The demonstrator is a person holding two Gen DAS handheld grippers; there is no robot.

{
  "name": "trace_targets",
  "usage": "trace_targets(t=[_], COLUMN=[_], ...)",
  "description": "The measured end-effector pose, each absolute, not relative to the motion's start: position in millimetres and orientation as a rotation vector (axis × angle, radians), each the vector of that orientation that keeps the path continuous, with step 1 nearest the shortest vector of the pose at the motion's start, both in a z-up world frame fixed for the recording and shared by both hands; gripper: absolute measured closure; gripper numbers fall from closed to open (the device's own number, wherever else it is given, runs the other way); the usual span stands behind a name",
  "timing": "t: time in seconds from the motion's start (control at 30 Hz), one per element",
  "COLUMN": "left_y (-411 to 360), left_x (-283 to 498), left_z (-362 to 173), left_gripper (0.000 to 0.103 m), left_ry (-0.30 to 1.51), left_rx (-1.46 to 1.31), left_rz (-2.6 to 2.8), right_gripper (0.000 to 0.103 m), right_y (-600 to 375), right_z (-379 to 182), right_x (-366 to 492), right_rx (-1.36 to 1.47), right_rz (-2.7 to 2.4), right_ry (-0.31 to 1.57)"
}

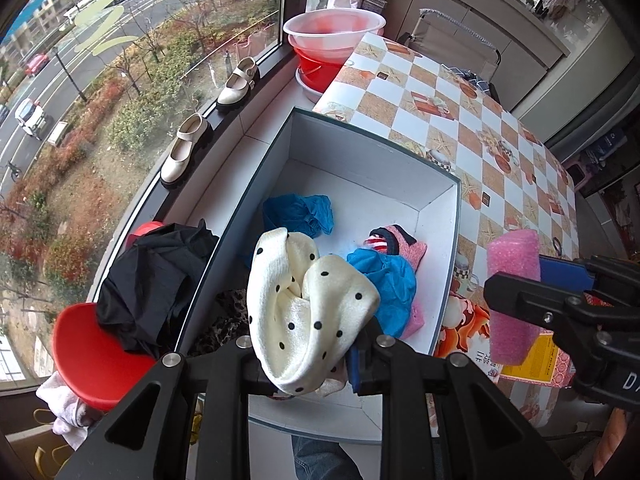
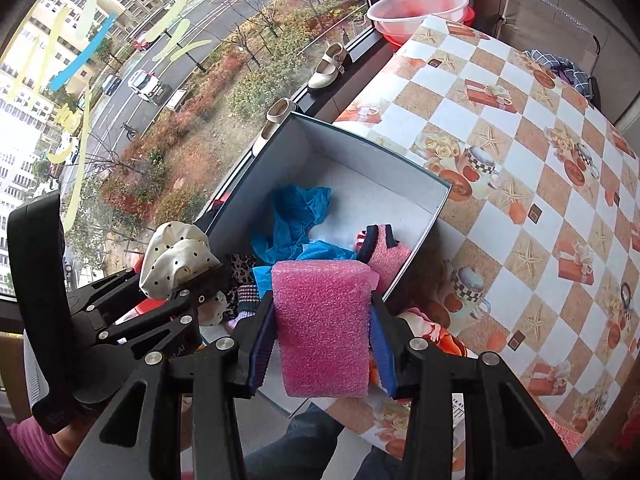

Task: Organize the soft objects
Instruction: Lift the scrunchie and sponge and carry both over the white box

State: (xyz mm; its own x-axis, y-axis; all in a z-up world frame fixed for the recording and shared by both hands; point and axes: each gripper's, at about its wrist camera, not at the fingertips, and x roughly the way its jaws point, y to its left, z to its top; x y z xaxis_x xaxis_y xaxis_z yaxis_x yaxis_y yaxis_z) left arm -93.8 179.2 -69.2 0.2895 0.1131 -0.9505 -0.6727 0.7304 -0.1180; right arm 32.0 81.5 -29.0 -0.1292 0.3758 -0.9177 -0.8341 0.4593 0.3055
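Two grippers are in view, and I find both loaded. My left gripper [image 1: 310,364] is clamped on a cream polka-dot cloth [image 1: 308,308], which bunches up above the fingers and hangs over the near end of the open box [image 1: 448,264]. From the right wrist view the same cloth [image 2: 176,260] sits at the box's near left corner, pinched in the left gripper [image 2: 200,284].

My right gripper [image 2: 320,344] is closed on a pink foam block [image 2: 322,328]; the blue pads [image 2: 262,344] press its two sides, and the block stands upright between them, above the box's near edge. In the left wrist view the foam block [image 1: 514,292] is held beside the box's right wall, over the checkered tablecloth [image 1: 460,92].

Inside the box I note a blue cloth [image 1: 300,212] toward the middle, a second blue piece [image 1: 388,280] nearer me, a pink knitted item [image 1: 408,248] with a dark striped cuff lying against it, and a leopard-print fabric [image 1: 228,320] at the near left, partly hidden by the polka-dot cloth.

Outside the box, to its left, a black garment [image 1: 156,280] lies over a red chair [image 1: 88,356]. Two cream shoes [image 1: 186,148] stand on the window ledge, and stacked basins [image 1: 332,36] sit at the table's far end.
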Motion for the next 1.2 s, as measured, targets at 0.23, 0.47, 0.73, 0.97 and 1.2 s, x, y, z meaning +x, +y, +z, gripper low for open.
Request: trace_targets(t=[0.23,0.47,0.73,0.97,1.2], left_y=[187,192,194,194,194], left_x=[-83,-77,-75,-74,-74], left_z=[-77,-82,-86,-86,-87], left_gripper=[0.077,0.077,0.077,0.077,0.077], left_ry=[1.182,1.192,1.204,1.206,1.207], left_rx=[-0.567,-0.574,-0.577,-0.575,-0.577], left_rz=[0.592,0.607,0.612,0.612,0.612], right_gripper=[0.058,0.058,0.058,0.058,0.058], right_y=[97,111,121,124,129], right_z=[-34,-40,-44,-46,-49], right_x=[39,45,49,49,54], right_rx=[-0.484,-0.511,-0.525,-0.527,-0.524], right_rz=[1.088,1.077,1.082,1.083,1.075], right_ry=[1.315,1.303,1.307,1.308,1.31])
